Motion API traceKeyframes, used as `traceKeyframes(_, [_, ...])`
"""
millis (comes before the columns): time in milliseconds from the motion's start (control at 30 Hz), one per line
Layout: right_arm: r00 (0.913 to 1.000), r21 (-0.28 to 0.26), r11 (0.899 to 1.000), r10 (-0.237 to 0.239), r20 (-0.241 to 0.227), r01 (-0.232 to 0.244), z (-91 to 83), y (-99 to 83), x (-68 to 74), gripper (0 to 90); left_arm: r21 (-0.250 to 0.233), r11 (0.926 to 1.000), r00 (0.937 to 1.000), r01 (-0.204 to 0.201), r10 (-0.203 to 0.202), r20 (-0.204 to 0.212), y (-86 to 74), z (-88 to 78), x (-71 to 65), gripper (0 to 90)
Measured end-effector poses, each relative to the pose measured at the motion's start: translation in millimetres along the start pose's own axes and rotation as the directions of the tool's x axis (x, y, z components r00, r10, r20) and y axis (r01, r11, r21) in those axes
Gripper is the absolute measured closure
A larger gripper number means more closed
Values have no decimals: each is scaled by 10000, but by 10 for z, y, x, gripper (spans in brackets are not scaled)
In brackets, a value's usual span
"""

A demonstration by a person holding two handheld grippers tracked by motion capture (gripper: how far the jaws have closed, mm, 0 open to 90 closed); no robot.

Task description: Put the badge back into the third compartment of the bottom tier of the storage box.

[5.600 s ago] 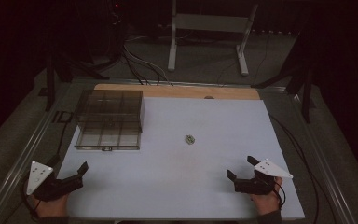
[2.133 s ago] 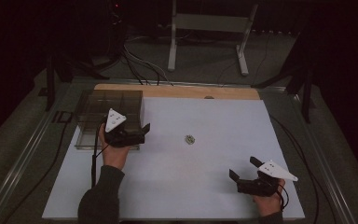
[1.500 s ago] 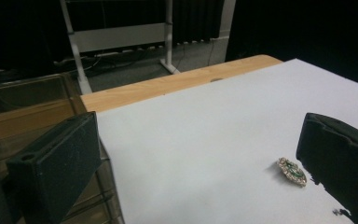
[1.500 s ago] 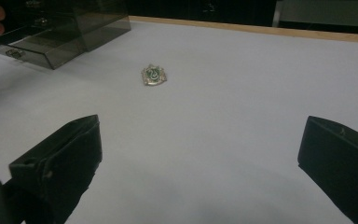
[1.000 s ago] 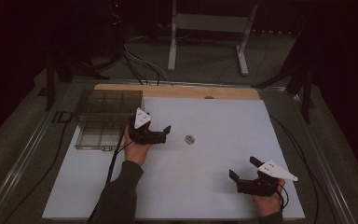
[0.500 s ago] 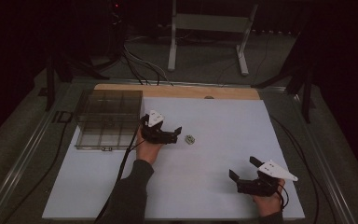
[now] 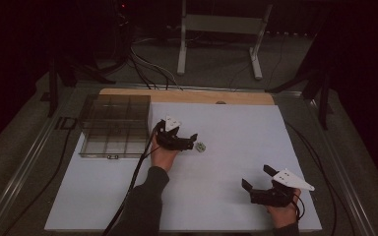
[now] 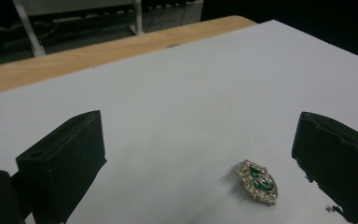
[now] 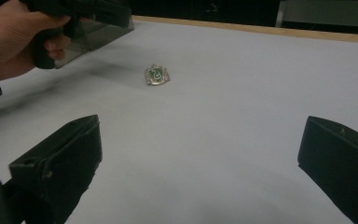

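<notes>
Two black grippers are in our hands, and both have their jaws spread wide with nothing between the pads. Our left gripper (image 7: 189,141) has travelled a long way: at the start of the recording it rested at the near left corner of the white table sheet (image 7: 236,123), then it passed in front of the clear plastic compartment box (image 7: 115,125), and it has kept easing rightward since half a second ago. It now sits just right of that box, its open jaws pointing at the small silver shield-shaped badge with a green centre (image 7: 201,146). In the left gripper view the badge (image 8: 257,182) lies flat on the sheet between the two jaws, nearer the right one and touching neither.

Our right gripper (image 7: 257,183) has hardly moved in all that time; it stays at the near right part of the sheet, well apart from the badge. In the right gripper view its jaws frame bare sheet, with the badge (image 9: 156,74) farther off and our left hand (image 9: 16,39) at the upper left, beside a corner of the box (image 9: 98,30).

The badge itself lies where it lay in every earlier frame, near the middle of the sheet.
</notes>
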State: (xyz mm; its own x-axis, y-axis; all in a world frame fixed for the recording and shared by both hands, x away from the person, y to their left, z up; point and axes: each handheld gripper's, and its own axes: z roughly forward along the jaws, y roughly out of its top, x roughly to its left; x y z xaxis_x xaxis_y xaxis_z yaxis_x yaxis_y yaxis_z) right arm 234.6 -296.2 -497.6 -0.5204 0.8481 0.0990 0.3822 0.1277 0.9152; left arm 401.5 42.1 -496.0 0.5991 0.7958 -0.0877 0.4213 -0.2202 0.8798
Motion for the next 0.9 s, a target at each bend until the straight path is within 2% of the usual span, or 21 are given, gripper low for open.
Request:
traceKeyframes(167, [10000, 8, 10000, -3, -6, 3, 1, 0, -1, 1, 233, 9997, 9999, 107, -110, 94, -25, 70, -39, 47])
traceKeyframes(300, [10000, 9, 10000, -16, -21, 16, 2, 0, 1, 2, 818, 9957, 9982, 438, -470, 374, -49, 144, -66, 81])
traceKeyframes(333, [10000, 21, 10000, -18, -24, 18, 3, 0, 1, 2, 1066, 9932, 9969, 474, -537, 567, -64, 178, -86, 102])
traceKeyframes(467, [10000, 14, 10000, -10, -28, 10, 2, 0, 0, 2, 1386, 9894, 9959, 431, -536, 732, -85, 237, -142, 156])
traceKeyframes(500, [10000, 29, 10000, -8, -32, 8, 4, -1, -1, 2, 1635, 9853, 9949, 496, -630, 783, -96, 273, -166, 184])
traceKeyframes(600, [10000, 25, 10000, -14, -34, 14, 3, -1, 2, 2, 1865, 9813, 9939, 480, -654, 883, -110, 310, -184, 292])
traceKeyframes(667, [10000, 28, 10000, -21, -32, 21, 3, -1, 0, 2, 2099, 9763, 9908, 529, -774, 1106, -121, 342, -191, 370])
traceKeyframes(700, [10000, 28, 10000, -21, -32, 21, 3, -1, 0, 2, 2195, 9742, 9899, 526, -797, 1168, -124, 354, -197, 370])
traceKeyframes(767, [10000, 37, 10000, -13, -30, 13, 4, -1, -3, 2, 2529, 9658, 9851, 575, -959, 1425, -131, 389, -200, 441])
traceKeyframes(800, [10000, 71, 10000, 12, -34, -12, 5, -2, -1, 2, 2635, 9633, 9842, 523, -945, 1499, -137, 402, -206, 527])
traceKeyframes(900, [10000, 64, 10000, -10, -37, 10, 4, -2, 0, 2, 2775, 9591, 9805, 561, -1054, 1661, -157, 417, -209, 652])
